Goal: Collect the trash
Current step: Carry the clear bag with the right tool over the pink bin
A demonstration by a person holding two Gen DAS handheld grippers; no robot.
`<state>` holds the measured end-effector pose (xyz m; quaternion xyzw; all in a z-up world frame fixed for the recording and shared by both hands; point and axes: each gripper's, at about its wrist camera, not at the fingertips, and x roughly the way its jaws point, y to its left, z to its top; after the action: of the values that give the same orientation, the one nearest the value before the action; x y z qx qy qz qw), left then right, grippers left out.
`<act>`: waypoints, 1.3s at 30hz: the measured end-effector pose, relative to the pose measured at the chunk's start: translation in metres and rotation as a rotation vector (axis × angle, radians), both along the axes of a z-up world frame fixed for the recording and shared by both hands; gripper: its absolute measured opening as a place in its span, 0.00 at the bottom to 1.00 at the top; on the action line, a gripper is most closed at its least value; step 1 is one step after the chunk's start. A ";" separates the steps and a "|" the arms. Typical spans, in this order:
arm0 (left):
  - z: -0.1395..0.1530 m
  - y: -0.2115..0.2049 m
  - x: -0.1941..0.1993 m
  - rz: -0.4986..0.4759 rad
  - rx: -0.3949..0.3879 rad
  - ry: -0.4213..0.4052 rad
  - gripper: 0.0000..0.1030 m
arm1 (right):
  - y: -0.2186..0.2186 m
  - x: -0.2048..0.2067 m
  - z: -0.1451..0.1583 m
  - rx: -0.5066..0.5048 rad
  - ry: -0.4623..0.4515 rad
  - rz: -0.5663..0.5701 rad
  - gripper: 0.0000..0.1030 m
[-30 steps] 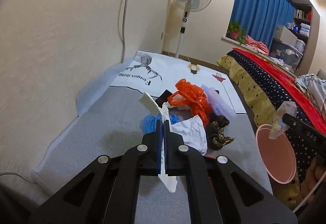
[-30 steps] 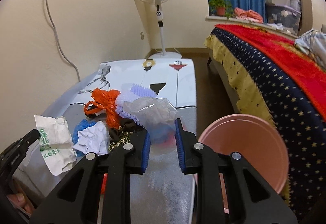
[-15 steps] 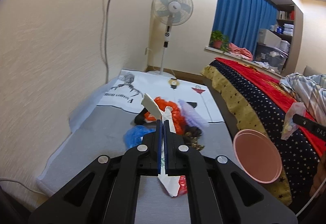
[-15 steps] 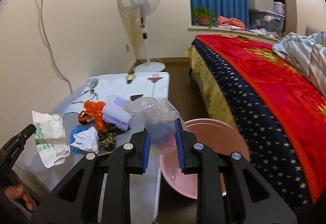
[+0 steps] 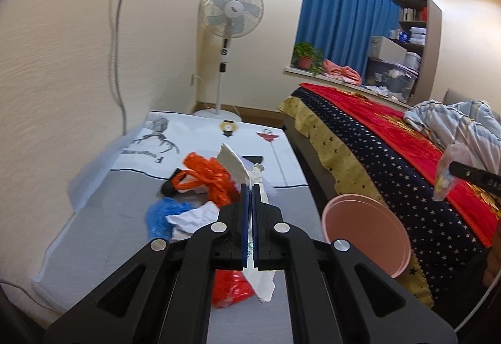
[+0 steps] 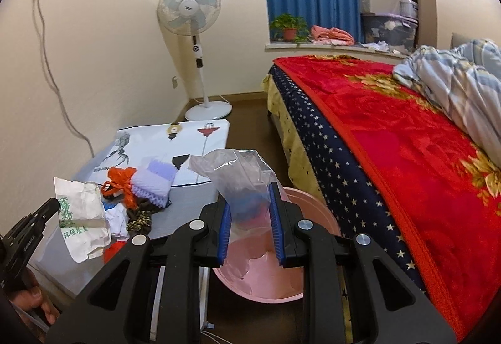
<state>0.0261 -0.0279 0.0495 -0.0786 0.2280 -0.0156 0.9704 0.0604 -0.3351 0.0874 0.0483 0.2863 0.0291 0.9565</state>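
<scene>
My left gripper [image 5: 250, 187] is shut on a white paper wrapper [image 5: 233, 167] with green print, held above the table; the wrapper also shows in the right wrist view [image 6: 80, 214]. My right gripper [image 6: 250, 190] is shut on a clear plastic bag [image 6: 238, 178] and holds it over the pink bin [image 6: 310, 284]. The bin [image 5: 366, 234] stands by the table's right edge. A trash pile lies on the table: orange plastic [image 5: 209, 176], blue plastic [image 5: 162, 215], crumpled white paper [image 5: 195, 217], a purple foam net [image 6: 155, 184] and a red bag [image 5: 231, 287].
The low table [image 5: 103, 234] has a grey and white printed cover and stands against the wall. A bed with a red blanket [image 6: 407, 140] is on the right. A standing fan [image 6: 189, 12] is at the far corner.
Both grippers have risen and pulled back. My right gripper has carried the clear bag right, from above the table to over the pink bin. My left gripper keeps the wrapper.
</scene>
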 end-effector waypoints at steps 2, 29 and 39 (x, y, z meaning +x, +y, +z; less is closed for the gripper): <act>0.000 -0.009 0.003 -0.020 0.003 0.001 0.02 | -0.003 0.003 -0.008 0.007 0.012 -0.011 0.22; -0.012 -0.112 0.068 -0.253 0.045 -0.017 0.01 | -0.032 0.030 -0.048 0.014 0.059 -0.159 0.22; -0.032 -0.139 0.083 -0.343 0.042 -0.002 0.01 | -0.025 0.043 -0.058 -0.037 0.093 -0.172 0.22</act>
<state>0.1092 -0.1674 0.0175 -0.0182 0.2372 -0.1765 0.9551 0.1032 -0.3602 0.0290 0.0561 0.3256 -0.0606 0.9419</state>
